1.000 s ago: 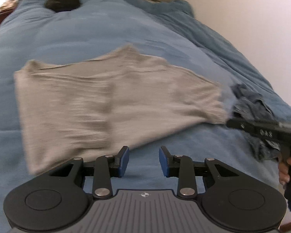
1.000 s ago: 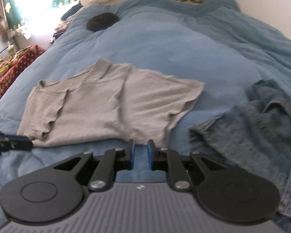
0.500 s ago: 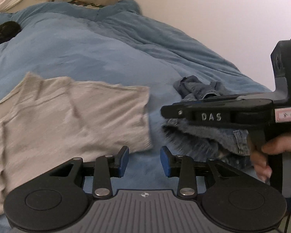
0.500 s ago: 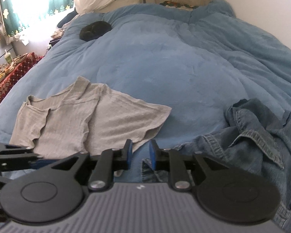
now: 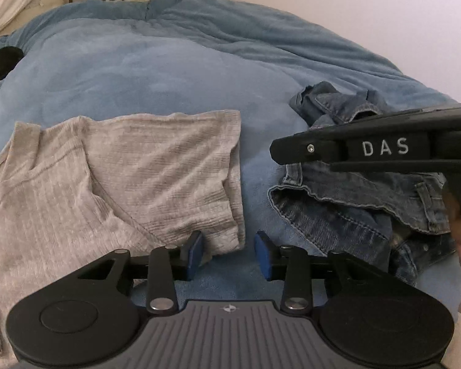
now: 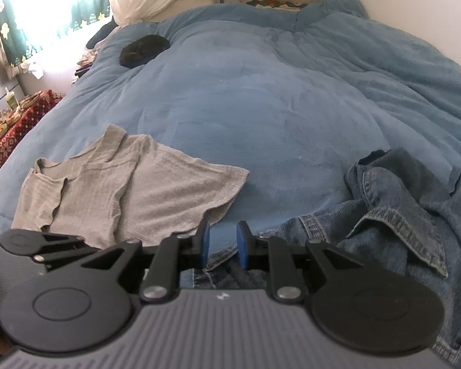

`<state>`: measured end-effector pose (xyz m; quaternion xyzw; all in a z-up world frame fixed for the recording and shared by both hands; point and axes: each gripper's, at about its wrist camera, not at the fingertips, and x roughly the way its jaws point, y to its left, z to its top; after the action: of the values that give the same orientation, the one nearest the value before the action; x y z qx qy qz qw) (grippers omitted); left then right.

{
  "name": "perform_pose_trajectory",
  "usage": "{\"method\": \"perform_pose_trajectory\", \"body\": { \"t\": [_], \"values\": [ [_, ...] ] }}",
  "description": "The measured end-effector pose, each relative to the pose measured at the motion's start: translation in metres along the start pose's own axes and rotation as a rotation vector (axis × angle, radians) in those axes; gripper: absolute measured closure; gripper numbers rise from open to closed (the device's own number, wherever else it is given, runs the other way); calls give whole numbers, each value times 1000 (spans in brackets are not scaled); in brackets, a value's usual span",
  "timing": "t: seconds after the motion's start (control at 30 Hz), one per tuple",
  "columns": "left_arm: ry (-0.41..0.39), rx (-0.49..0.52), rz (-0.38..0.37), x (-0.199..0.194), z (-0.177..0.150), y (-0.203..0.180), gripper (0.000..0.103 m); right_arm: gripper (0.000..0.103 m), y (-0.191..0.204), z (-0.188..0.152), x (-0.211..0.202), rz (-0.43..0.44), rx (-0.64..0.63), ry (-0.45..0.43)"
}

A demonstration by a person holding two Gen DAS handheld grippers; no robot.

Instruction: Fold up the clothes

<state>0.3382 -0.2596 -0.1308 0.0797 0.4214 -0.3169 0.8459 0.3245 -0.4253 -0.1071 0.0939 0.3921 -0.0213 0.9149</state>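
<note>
The grey ribbed top [image 5: 113, 184] lies spread on the blue duvet [image 5: 175, 70], with the crumpled denim garment [image 6: 393, 203] well apart to its right, likely waiting its turn. The left gripper [image 5: 229, 255] hovers with jaws wide and empty at the top's near right corner, apparently placed to pinch that hem for a fold. The right gripper [image 6: 223, 244] hangs narrowly parted, holding nothing, over the denim's near edge.

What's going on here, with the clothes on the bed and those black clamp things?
A person is folding laundry on a blue bedspread, holding a two-finger tool in each hand. Both the left gripper and right gripper are open and hold nothing. A grey shirt lies partly folded; crumpled denim clothing sits to its right, unfolded, with the right gripper over its near edge.
</note>
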Motion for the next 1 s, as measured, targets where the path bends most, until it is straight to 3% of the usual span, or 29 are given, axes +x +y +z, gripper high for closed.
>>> {"method": "perform_pose_trajectory", "body": {
  "t": [0.13, 0.23, 0.3, 0.73, 0.8, 0.87, 1.0],
  "values": [
    [-14, -28, -11, -5, -1, 6, 89, 81, -5, 2, 6, 0, 26, 4],
    [-17, -67, -33, -8, -3, 13, 92, 81, -8, 7, 15, -3, 48, 19],
    [-63, -88, -78, -9, -6, 19, 94, 81, -8, 11, 20, -16, 46, 25],
    [-61, -107, -95, -13, 0, 32, 97, 81, -15, 25, 60, 5, 82, 37],
    [-47, -112, -91, -12, 2, 34, 97, 86, -14, 25, 65, 9, 84, 36],
    [-46, -121, -95, -12, 4, 37, 97, 100, -14, 25, 69, 13, 86, 35],
    [-44, -152, -102, -14, 6, 44, 97, 103, -10, 24, 67, 10, 63, 7]
  ]
}}
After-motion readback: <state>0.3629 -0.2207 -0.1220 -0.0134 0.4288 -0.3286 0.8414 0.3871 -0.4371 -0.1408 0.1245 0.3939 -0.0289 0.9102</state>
